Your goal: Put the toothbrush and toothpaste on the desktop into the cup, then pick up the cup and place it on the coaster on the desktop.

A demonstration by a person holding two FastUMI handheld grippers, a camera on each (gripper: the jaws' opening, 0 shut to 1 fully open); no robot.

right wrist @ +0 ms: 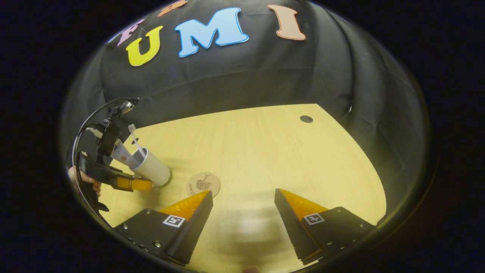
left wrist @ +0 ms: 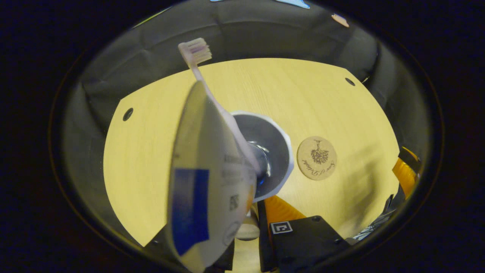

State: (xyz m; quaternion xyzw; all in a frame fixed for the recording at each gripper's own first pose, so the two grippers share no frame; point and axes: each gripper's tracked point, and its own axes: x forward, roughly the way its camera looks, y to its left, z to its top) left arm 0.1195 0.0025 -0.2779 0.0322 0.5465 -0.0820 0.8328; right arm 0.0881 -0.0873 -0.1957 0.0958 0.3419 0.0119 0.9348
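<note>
A white cup (left wrist: 282, 151) stands on the wooden table, and a pink toothbrush (left wrist: 195, 53) leans in it with its bristles up. The white and blue toothpaste tube (left wrist: 204, 178) looms close to the lens, slants toward the cup's mouth and hides one finger of my left gripper (left wrist: 250, 212). The visible gap between those fingers is narrow, and whether they grip the tube is unclear. In the right gripper view the tube (right wrist: 122, 153) rises out of the cup (right wrist: 153, 170), with the left gripper (right wrist: 132, 184) beside the cup's base. The round cork coaster (left wrist: 317, 157) (right wrist: 203, 183) lies bare next to the cup. My right gripper (right wrist: 242, 195) hovers open over the table.
Black cloth walls close in the table at the back and sides. Cable holes (left wrist: 127, 114) (left wrist: 349, 81) (right wrist: 306, 119) sit near the table's far corners. A hand (right wrist: 81, 178) holds the left gripper at the table's left edge. The right gripper (left wrist: 407, 174) shows at the far right.
</note>
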